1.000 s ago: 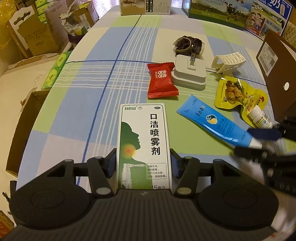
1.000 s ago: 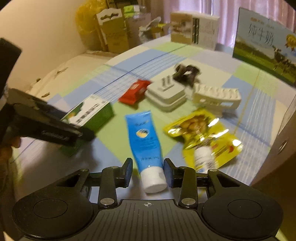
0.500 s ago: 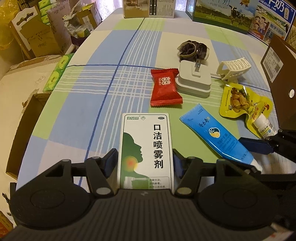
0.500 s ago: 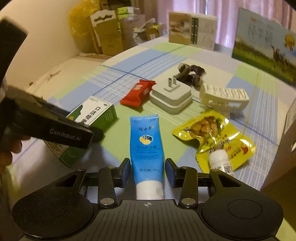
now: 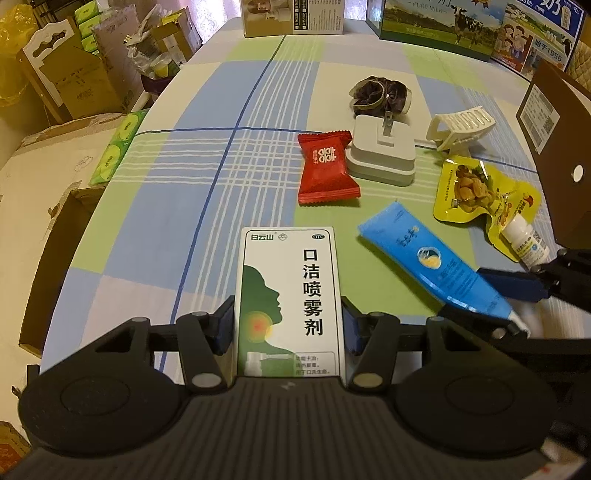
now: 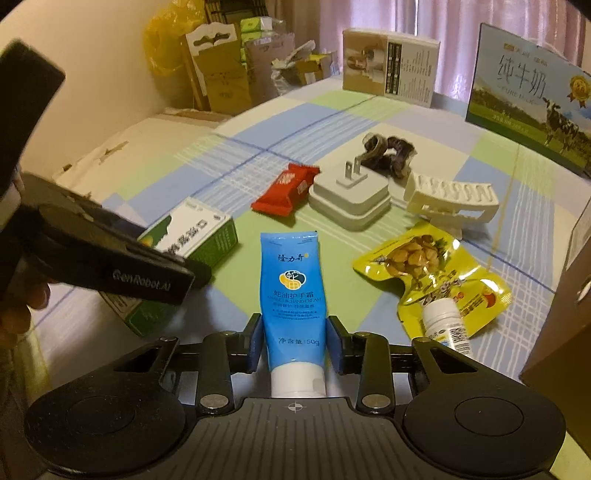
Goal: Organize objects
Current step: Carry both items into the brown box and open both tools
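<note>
Blue hand-cream tube [image 6: 293, 291], squeezed between the right gripper [image 6: 294, 341] fingers, may buckle; the left gripper [image 5: 288, 332] seemingly clamps the throat-spray box [image 5: 290, 299].

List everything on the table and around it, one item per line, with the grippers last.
medicine box: 1, white and green, near edge, between the left gripper's fingers
hand cream tube: 1, blue with white cap, between the right gripper's fingers
candy packet: 1, red, beyond the medicine box
plug adapter: 1, white, right of the candy packet
scrunchie: 1, dark brown, behind the plug adapter
hair claw: 1, cream, right of the plug adapter
snack pouch: 1, yellow, right of the tube
small bottle: 1, white, on the pouch's near end
tablecloth: 1, blue, green and white check
milk cartons: 2, far edge
brown box: 1, right edge
left gripper: black
right gripper: black
</note>
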The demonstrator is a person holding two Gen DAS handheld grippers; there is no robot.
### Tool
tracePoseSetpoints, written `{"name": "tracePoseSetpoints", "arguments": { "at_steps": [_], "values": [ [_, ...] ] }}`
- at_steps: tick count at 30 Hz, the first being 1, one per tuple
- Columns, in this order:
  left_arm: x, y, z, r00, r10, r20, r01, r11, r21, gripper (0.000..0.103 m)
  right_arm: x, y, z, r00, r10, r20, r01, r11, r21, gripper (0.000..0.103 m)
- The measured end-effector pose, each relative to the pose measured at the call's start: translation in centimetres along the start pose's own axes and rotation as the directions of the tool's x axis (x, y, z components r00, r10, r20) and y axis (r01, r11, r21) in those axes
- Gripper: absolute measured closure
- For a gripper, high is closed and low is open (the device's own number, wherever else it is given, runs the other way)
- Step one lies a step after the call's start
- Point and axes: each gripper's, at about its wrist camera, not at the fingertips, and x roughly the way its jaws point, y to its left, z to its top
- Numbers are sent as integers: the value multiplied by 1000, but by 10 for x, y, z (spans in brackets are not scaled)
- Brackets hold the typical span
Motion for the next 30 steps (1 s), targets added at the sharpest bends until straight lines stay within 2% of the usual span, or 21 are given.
{"name": "tracePoseSetpoints", "arguments": {
  "at_steps": [8,12,15,19,23,28,30],
  "values": [
    [-43,-11,8,995,-21,101,21,1000,4,51,-59,-12,8,996,10,87,-18,996,90,71],
    [-71,-33,11,989,-91,113,90,996,14,51,-101,-25,12,990,-18,143,-5,987,158,71],
    [-93,-63,19,981,-141,131,133,989,70,51,-139,-41,3,982,-43,183,-6,966,257,71],
    [-120,-112,37,961,-222,163,196,968,158,51,-188,-73,-11,967,-125,220,35,927,374,71],
    [-132,-171,60,938,-297,177,248,935,255,51,-240,-117,-24,939,-255,231,119,870,478,71],
    [-127,-236,87,915,-365,171,296,896,331,51,-279,-175,-38,895,-399,198,236,802,548,71],
    [-122,-258,94,912,-375,170,298,886,356,51,-286,-197,-45,882,-439,173,275,776,567,71]
  ]
}}
